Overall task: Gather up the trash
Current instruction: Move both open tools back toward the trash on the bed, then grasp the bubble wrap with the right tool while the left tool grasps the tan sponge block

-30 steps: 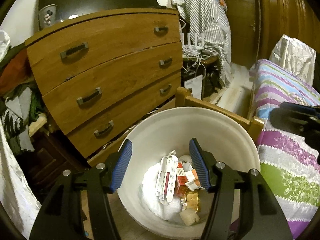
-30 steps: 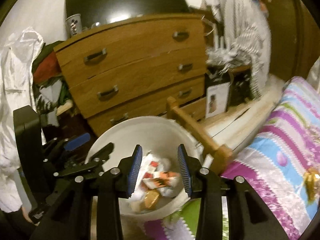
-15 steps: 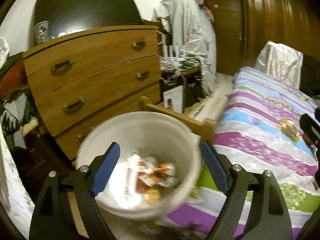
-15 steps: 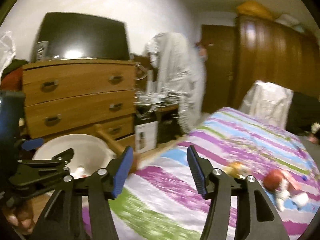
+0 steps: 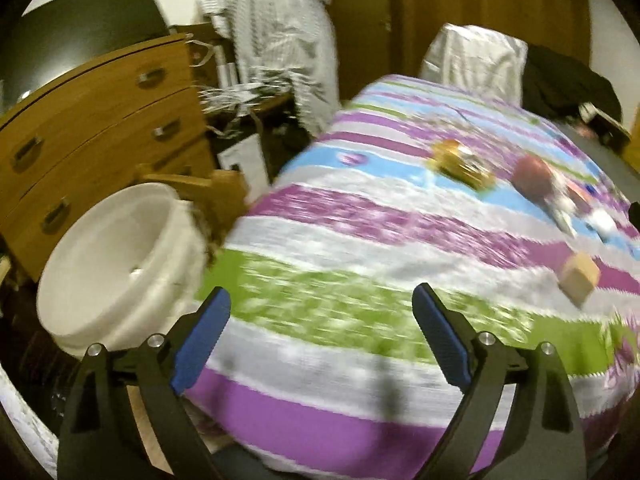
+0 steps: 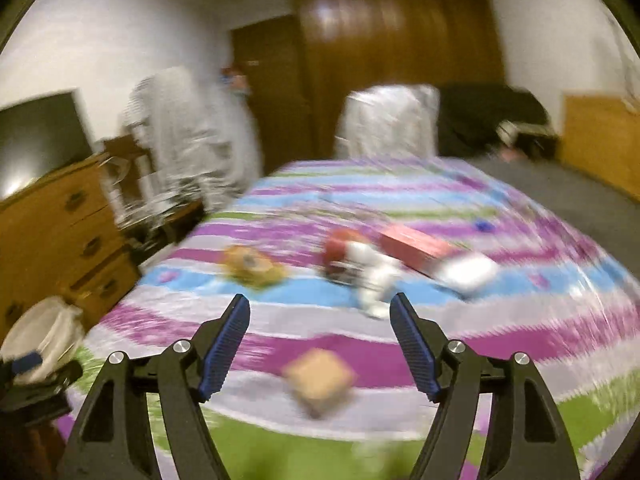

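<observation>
Loose trash lies on the striped bedspread: a small tan box, a golden wrapper, a red and white crumpled pack and a red carton. My right gripper hangs over the bed, jaws opening, with the tan box in line between them and no pad touching it. My left gripper is over the near bed edge, jaws opening and empty. The white bin stands at the bed's left corner.
A wooden chest of drawers stands behind the bin, with a dark screen on top. A wooden bedpost rises beside the bin. Striped clothing hangs at the back, before a brown wardrobe. A silvery bag and dark clothes sit at the bed's far end.
Both grippers swung right from above the bin to over the bed, and both sets of jaws widened. The bin slid to the left edge of each view.
</observation>
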A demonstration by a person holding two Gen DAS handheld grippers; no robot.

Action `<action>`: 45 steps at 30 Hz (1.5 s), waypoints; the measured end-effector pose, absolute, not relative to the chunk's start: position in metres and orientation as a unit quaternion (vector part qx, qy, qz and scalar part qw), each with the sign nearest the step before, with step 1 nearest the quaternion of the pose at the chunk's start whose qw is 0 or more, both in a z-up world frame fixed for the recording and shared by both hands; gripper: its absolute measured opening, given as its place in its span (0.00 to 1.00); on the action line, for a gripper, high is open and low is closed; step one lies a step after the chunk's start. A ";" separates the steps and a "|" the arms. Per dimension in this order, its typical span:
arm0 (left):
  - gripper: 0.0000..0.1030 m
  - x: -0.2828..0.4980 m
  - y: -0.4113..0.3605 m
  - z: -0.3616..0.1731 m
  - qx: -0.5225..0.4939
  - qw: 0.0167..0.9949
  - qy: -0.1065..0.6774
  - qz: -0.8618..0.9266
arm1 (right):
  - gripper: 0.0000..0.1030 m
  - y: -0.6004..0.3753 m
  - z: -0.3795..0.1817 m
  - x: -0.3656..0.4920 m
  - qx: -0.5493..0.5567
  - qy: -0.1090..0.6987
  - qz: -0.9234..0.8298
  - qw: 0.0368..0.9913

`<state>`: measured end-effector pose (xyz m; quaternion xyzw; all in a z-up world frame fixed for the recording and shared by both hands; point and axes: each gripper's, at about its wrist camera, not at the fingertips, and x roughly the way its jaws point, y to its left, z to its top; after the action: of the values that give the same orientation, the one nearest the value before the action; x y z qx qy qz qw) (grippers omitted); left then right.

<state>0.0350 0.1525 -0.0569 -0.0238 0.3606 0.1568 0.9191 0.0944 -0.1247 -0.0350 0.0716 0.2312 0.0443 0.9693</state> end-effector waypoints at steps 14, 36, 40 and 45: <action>0.89 0.093 0.071 -0.083 0.000 0.921 0.381 0.083 | 0.91 -0.297 -0.104 0.212 0.200 0.335 -0.061 0.919; 0.95 0.113 0.072 -0.115 -0.028 0.910 0.410 0.058 | 0.66 -0.296 -0.120 0.281 0.258 0.376 -0.079 0.887; 0.95 0.112 0.073 -0.116 -0.030 0.911 0.408 0.056 | 0.66 -0.283 -0.096 0.223 0.202 0.398 0.028 0.895; 0.95 0.112 0.073 -0.116 -0.029 0.911 0.408 0.056 | 0.68 -0.261 -0.077 0.162 0.093 0.432 0.106 0.891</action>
<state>0.1118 0.0728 -0.1158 -0.0293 0.4079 0.0564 0.9108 0.1616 -0.2612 -0.0770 0.0927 0.4322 0.1059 0.8907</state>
